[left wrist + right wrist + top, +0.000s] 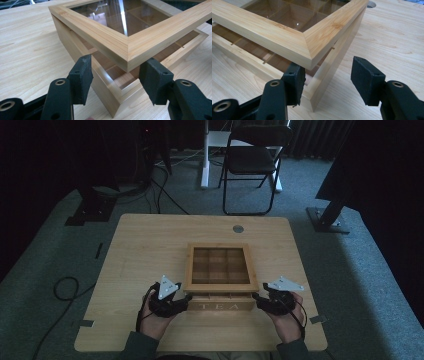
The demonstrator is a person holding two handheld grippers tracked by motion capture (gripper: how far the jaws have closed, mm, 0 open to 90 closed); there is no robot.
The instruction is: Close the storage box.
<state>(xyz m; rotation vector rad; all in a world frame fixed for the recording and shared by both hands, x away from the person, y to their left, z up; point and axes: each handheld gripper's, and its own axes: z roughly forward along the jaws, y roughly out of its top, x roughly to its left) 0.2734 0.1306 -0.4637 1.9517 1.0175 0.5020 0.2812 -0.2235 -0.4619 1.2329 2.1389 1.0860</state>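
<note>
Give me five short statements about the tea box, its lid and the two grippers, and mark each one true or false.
1. The lid of the tea box is raised, with a gap showing above the box walls. True.
2. The lid is solid wood all across. False: it is a wooden frame around a clear pane, and the compartments show through it.
3. The left gripper and right gripper sit at the box's two front corners. True.
4. The word COFFEE is on the box front. False: it reads TEA.
5. The right gripper's jaws are clamped shut on a teabag. False: they stand apart at the lid's corner, and no teabag is between them.
</note>
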